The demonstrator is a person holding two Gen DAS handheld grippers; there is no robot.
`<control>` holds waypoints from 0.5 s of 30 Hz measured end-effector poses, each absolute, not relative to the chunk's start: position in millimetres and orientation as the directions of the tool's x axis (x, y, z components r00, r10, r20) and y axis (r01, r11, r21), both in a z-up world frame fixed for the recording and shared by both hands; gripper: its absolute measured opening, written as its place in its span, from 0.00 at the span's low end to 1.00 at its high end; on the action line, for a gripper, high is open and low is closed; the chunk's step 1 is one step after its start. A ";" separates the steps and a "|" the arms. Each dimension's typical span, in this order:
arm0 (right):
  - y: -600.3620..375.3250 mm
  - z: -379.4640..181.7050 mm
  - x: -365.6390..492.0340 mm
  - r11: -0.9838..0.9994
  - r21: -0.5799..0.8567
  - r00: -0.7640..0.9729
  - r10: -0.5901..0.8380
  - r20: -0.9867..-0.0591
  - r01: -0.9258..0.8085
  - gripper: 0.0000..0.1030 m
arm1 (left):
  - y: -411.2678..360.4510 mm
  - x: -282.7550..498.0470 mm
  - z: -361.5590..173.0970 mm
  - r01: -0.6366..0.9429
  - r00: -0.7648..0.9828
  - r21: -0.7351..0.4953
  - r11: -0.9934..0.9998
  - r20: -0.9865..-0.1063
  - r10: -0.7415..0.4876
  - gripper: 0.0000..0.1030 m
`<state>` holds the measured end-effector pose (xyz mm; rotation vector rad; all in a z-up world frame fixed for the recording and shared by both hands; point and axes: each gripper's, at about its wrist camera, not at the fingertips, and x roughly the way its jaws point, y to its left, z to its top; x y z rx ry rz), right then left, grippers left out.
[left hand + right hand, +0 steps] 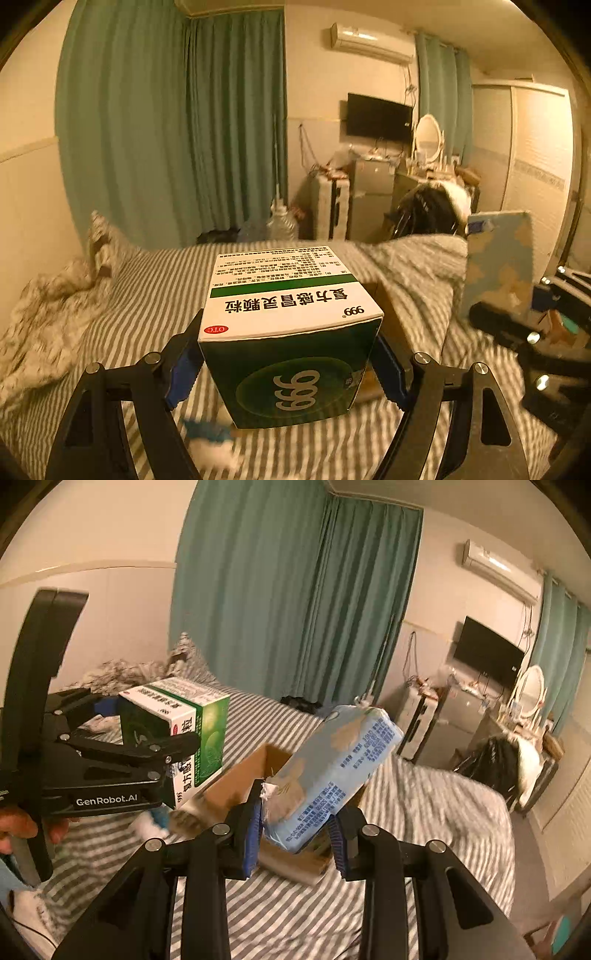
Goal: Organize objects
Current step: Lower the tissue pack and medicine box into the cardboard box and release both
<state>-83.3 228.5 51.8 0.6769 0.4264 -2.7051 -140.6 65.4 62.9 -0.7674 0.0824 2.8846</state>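
Observation:
My left gripper (286,373) is shut on a green and white medicine box (291,332) marked 999 and holds it above the striped bed. The box also shows in the right wrist view (173,727), held by the left gripper (173,753). My right gripper (295,830) is shut on a light blue tissue pack (332,775), tilted up to the right. It shows in the left wrist view (498,269) at the right. An open cardboard box (240,786) sits on the bed below both held items.
The bed has a grey striped cover (424,812) with a crumpled quilt (48,314) at the left. A small blue and white thing (210,443) lies on the bed. A fridge, a dresser with a mirror (428,136) and green curtains (177,122) stand beyond.

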 end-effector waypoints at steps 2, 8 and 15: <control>231.1 55.4 -107.4 -0.908 -0.202 -0.834 -0.227 -0.503 0.368 0.30 | 74.1 -164.7 65.7 -0.172 -0.861 0.024 -0.985 -0.490 0.138 0.79; 237.9 21.6 -189.6 -0.915 -0.169 -0.780 -0.203 -0.593 0.366 0.30 | 95.7 -247.7 26.3 -0.235 -0.809 0.037 -0.971 -0.562 0.174 0.79; 243.1 -56.4 -257.5 -0.915 -0.119 -0.683 -0.197 -0.703 0.386 0.30 | 101.3 -301.2 -32.9 -0.284 -0.746 0.048 -0.957 -0.639 0.190 0.79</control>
